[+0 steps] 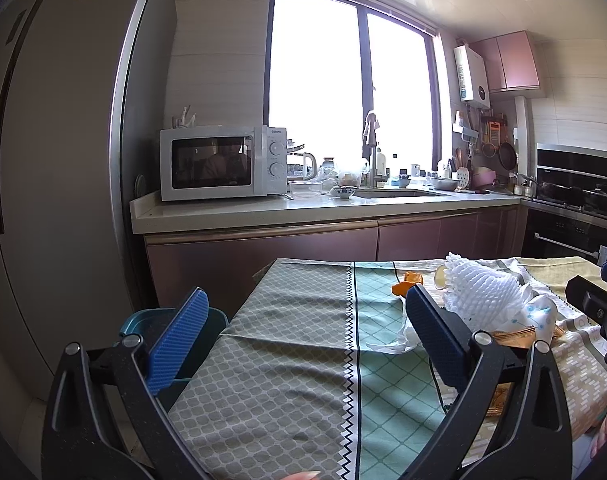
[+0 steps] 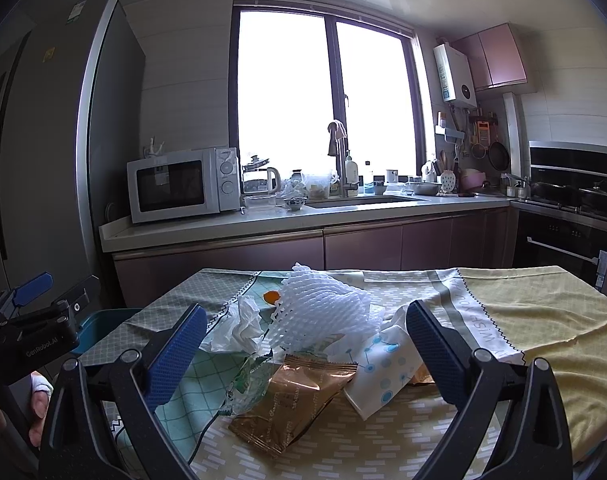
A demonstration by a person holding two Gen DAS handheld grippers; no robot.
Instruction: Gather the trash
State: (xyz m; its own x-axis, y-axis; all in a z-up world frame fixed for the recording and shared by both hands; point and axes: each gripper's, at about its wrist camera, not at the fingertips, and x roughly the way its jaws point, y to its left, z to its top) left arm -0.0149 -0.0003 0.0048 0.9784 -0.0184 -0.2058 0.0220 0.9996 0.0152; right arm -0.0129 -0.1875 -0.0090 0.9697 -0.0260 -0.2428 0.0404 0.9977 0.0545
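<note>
Spreading wide across the lower part of its own wrist view, the left gripper [image 1: 303,332] stands with its blue-padded jaws far apart and nothing between them but the patterned green and grey tablecloth [image 1: 303,360]. Its right pad sits just in front of a crumpled white plastic bag [image 1: 395,340], though whether they touch cannot be told. At lower left of that view, beside the table edge, shows the rim of a teal plastic bin [image 1: 143,320].

In the right wrist view, the right gripper [image 2: 307,344] is likewise spread wide and grips nothing. The trash lies heaped on the cloth between and just beyond its pads: a white foam fruit net [image 2: 323,308] at centre frame, a crumpled white tissue [image 2: 243,328] to its left, a bronze foil snack wrapper [image 2: 299,400] in the lower centre, a clear green-printed wrapper [image 2: 249,380] touching that wrapper's left side, and a white packet with blue dots [image 2: 383,372] near the right pad. A piece of orange peel [image 2: 270,297] sits behind the net. The pads do not appear to touch any of these.
</note>
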